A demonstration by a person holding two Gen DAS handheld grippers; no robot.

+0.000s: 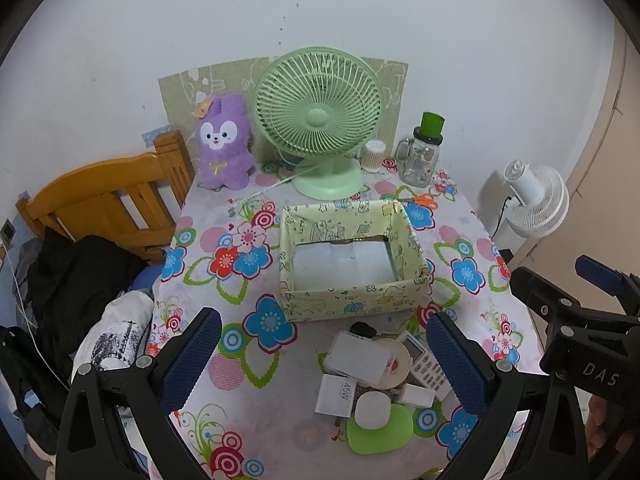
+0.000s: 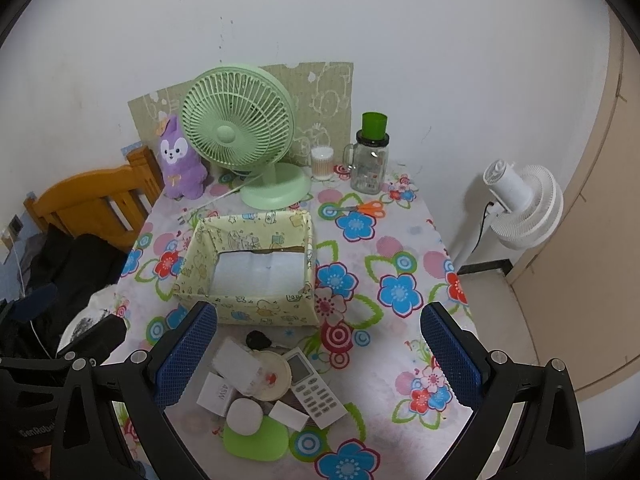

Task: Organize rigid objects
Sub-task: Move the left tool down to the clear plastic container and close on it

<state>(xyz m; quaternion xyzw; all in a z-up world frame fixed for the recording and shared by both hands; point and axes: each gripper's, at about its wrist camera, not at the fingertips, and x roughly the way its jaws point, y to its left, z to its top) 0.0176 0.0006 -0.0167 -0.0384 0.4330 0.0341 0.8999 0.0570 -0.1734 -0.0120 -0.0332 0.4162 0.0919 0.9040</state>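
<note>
White-walled room; a counter (image 1: pixel 208 392) under a flowered cloth stands against the wall, with a wooden bed frame (image 1: pixel 104 200) beyond its left edge.

Left tongs (image 1: pixel 320 364): jaws spread wide, nothing held, hovering above the near end of the counter. Right tongs (image 2: pixel 320 360): likewise spread wide and empty, at similar height, just to the right of the left pair.

The things to be sorted lie in one heap directly below and between the fingers of both tongs: a white remote (image 2: pixel 316 390), a white charger block (image 2: pixel 216 392) marked 45W, a clear plastic case (image 1: pixel 360 356), a round cream lid (image 2: pixel 272 376), a white puck (image 2: pixel 245 416) resting on a green pad (image 2: pixel 256 442), and a small black item (image 2: pixel 258 339) at the far edge of the heap. The remote's long axis runs diagonally, its near end toward the right. In the left view it sits close to the right-hand finger; in the right view the heap lies left of centre. Judgement: either pair can reach; the right is better placed for the remote.

Just beyond the heap stands an open, empty yellow box (image 1: pixel 352 300), the probable destination. Farther off: scissors (image 2: pixel 366 208), a green fan (image 1: pixel 320 120), a purple plush toy (image 1: pixel 224 144), a glass jar (image 1: pixel 420 160), a cotton swab tub (image 1: pixel 373 156). A white fan (image 2: pixel 520 204) stands on the floor, right of the counter.
</note>
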